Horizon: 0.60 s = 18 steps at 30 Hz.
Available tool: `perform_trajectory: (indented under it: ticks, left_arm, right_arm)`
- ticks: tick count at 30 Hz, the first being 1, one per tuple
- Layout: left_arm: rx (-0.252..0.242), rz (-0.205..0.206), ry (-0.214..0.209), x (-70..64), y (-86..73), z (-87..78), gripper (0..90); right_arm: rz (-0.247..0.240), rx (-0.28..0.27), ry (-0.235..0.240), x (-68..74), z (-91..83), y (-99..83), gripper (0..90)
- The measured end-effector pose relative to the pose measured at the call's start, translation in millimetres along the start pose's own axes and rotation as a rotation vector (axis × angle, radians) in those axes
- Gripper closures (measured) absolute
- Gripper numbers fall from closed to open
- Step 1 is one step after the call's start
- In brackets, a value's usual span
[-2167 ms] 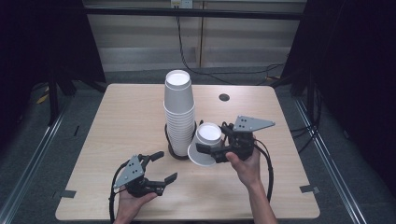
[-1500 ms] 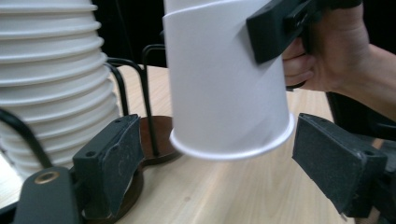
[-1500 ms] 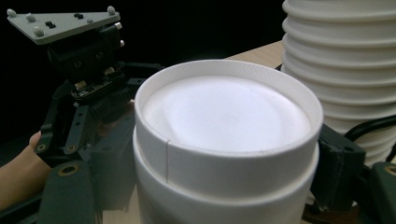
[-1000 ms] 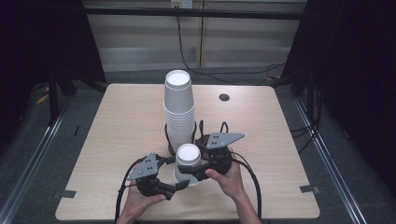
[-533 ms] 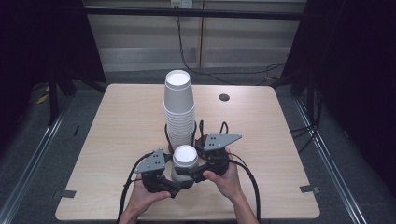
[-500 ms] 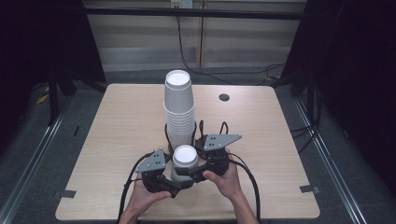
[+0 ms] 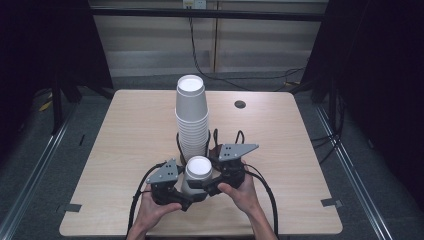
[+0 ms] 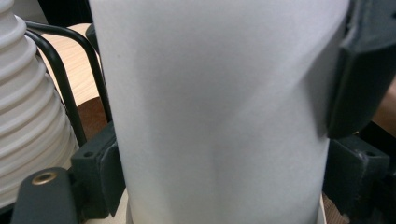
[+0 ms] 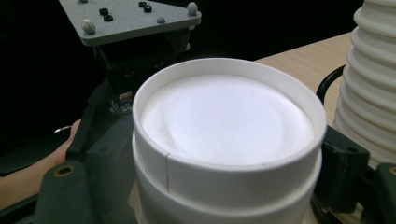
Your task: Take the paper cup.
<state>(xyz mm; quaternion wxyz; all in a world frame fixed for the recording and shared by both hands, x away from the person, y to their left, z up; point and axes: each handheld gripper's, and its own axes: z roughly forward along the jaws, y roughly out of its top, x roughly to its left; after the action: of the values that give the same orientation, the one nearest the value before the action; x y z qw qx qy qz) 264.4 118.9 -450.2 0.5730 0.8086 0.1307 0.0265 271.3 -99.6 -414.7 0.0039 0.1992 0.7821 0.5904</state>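
Note:
A short nest of upturned white paper cups (image 7: pixel 198 167) stands near the table's front edge, one cup seated over another (image 9: pixel 229 135). My left gripper (image 7: pixel 191 198) reaches in from the left, and its jaws press both sides of the cup wall (image 8: pixel 219 116). My right gripper (image 7: pixel 206 187) comes from the right, shut on the same nest, with a jaw on each side in the right gripper view. A tall stack of upturned white cups (image 7: pixel 192 120) rises just behind, and its ribbed rims (image 8: pixel 28 116) (image 9: pixel 369 93) show in both gripper views.
The wooden table (image 7: pixel 125 130) has a dark round grommet hole (image 7: pixel 240 104) at the back right. Black cables (image 7: pixel 210 142) loop between the tall stack and the grippers. Dark floor and rails surround the table.
The right gripper brought the cups from the tall stack's right side down to the front centre and stood them upturned. The left gripper moved right and closed around them.

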Motion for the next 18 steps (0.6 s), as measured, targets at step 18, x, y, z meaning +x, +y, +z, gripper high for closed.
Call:
perform_trajectory:
  ticks: [18]
  left_arm:
    - [0.153, 0.051, 0.003, 3.4, 5.9, -2.5, 15.4]
  right_arm:
    - [-0.002, -0.009, -0.027, -0.3, -24.0, -4.9, 13.1]
